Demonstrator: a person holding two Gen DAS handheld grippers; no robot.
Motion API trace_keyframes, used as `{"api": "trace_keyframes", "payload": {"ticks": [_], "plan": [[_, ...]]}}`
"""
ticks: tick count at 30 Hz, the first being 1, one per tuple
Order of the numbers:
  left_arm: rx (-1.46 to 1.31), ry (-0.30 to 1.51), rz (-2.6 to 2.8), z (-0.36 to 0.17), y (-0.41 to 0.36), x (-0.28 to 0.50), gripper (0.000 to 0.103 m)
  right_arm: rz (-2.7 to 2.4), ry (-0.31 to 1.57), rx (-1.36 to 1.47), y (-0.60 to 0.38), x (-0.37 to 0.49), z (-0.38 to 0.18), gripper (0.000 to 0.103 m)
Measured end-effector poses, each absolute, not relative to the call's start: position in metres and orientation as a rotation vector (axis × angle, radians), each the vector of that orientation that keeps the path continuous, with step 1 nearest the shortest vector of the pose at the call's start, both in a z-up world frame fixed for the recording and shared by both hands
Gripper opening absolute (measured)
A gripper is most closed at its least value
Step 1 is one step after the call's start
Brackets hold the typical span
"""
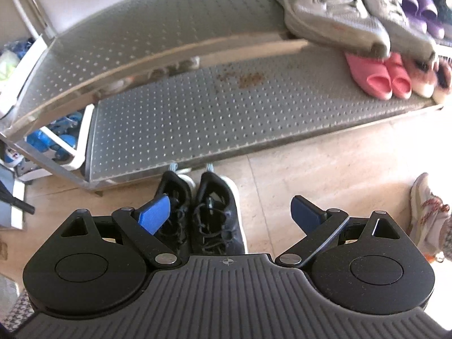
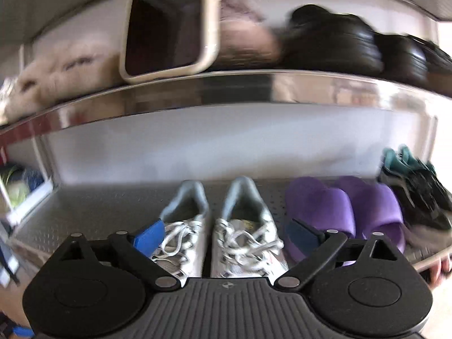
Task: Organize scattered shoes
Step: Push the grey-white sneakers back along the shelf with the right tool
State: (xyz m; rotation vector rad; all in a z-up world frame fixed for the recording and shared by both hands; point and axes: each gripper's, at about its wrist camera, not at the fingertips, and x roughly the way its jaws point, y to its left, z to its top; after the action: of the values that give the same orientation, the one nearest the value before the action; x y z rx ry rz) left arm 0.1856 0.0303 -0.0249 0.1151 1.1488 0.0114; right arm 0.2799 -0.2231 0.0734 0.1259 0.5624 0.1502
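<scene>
In the left wrist view a pair of black sneakers point(image 1: 217, 217) stands side by side on the tiled floor, just before the metal shoe rack point(image 1: 197, 113). My left gripper point(image 1: 230, 214) hangs over the pair, open, its blue pads point(image 1: 154, 214) astride the shoes and holding nothing. In the right wrist view a pair of white laced sneakers point(image 2: 243, 226) sits on a perforated rack shelf point(image 2: 84, 212). My right gripper point(image 2: 226, 237) is open just in front of that pair, one pad on each side, not gripping it.
Pink slippers point(image 1: 378, 76) rest on the bottom shelf; grey-white sneakers point(image 1: 333, 14) sit above them. A light sneaker point(image 1: 429, 214) lies on the floor at right. Purple slippers point(image 2: 347, 214) and a dark teal shoe point(image 2: 415, 195) flank the white pair. Black shoes point(image 2: 339, 45) fill the shelf overhead.
</scene>
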Motion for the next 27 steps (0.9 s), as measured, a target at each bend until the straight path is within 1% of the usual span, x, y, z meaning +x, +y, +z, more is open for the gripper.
{"api": "trace_keyframes", "payload": {"ticks": [3, 9, 14, 23, 27], "plan": [[0.128, 1.163, 0.031, -0.032, 0.030, 0.189, 0.096, 0.165, 0.591, 0.138, -0.219, 0.287, 0.069, 0.089], [0.126, 1.186, 0.035, -0.038, 0.027, 0.195, 0.096, 0.232, 0.607, 0.097, -0.213, 0.292, 0.070, 0.090], [0.118, 1.203, 0.014, -0.040, 0.021, 0.196, 0.096, 0.261, 0.668, 0.062, -0.211, 0.287, 0.058, 0.090], [0.106, 1.221, 0.009, -0.043, 0.018, 0.197, 0.096, 0.265, 0.728, 0.114, -0.218, 0.298, 0.040, 0.089], [0.107, 1.229, 0.007, -0.044, 0.018, 0.197, 0.096, 0.267, 0.738, 0.044, -0.205, 0.311, 0.031, 0.089]]}}
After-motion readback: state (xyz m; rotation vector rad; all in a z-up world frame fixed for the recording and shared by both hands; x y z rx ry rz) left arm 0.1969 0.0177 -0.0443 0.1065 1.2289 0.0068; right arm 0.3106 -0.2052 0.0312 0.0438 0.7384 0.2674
